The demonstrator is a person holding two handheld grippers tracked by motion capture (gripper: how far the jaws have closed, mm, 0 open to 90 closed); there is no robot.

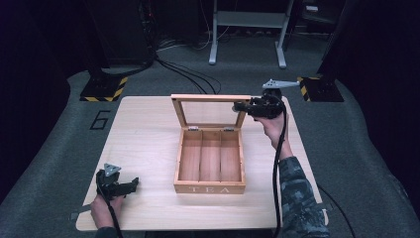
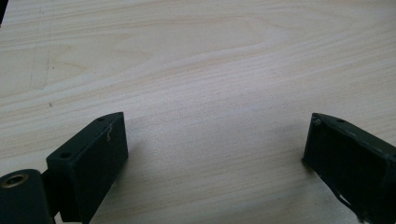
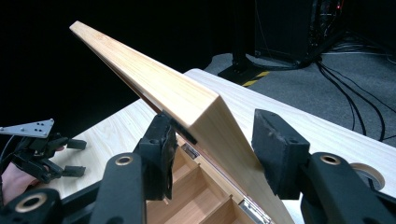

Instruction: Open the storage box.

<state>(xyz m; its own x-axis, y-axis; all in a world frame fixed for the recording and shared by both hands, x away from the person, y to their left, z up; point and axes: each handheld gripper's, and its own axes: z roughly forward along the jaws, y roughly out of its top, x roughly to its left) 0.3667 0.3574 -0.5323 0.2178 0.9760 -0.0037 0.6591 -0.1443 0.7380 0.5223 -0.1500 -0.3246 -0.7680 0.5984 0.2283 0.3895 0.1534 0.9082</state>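
The wooden tea box [image 1: 210, 163] sits near the centre of the table [image 1: 143, 144], with the word TEA on its front wall facing the person. The box body is divided into three long compartments, all visible from above. The lid [image 1: 210, 111], a wooden frame around a clear pane, is raised on two metal hinges [image 1: 193, 128] at the rear edge and stands roughly upright, leaning slightly back.

The right gripper [image 1: 241, 106] is positioned at the right upper corner of the lid. In the right gripper view, the lid frame [image 3: 196, 107] passes between the two black jaws; the jaws are clamped on the frame corner, one pad on each face of the wood. The right hand [image 1: 271, 126] holds the gripper body from behind, and the sleeve [image 1: 299, 198] of that arm extends toward the near edge of the table. The gripper's cable [image 1: 278, 163] trails along the forearm.

The left gripper [image 1: 130, 185] rests low at the near left part of the table, well apart from the box. In the left gripper view its jaws are spread wide with bare tabletop [image 2: 205, 93] between them; nothing is held. The left hand [image 1: 104, 208] grips it from the near edge.

Beyond the table, the grey floor [image 1: 237, 74] carries black cables [image 1: 188, 74], a stand base marked with yellow and black stripes [image 1: 104, 89], and the legs of a light metal frame [image 1: 247, 34].
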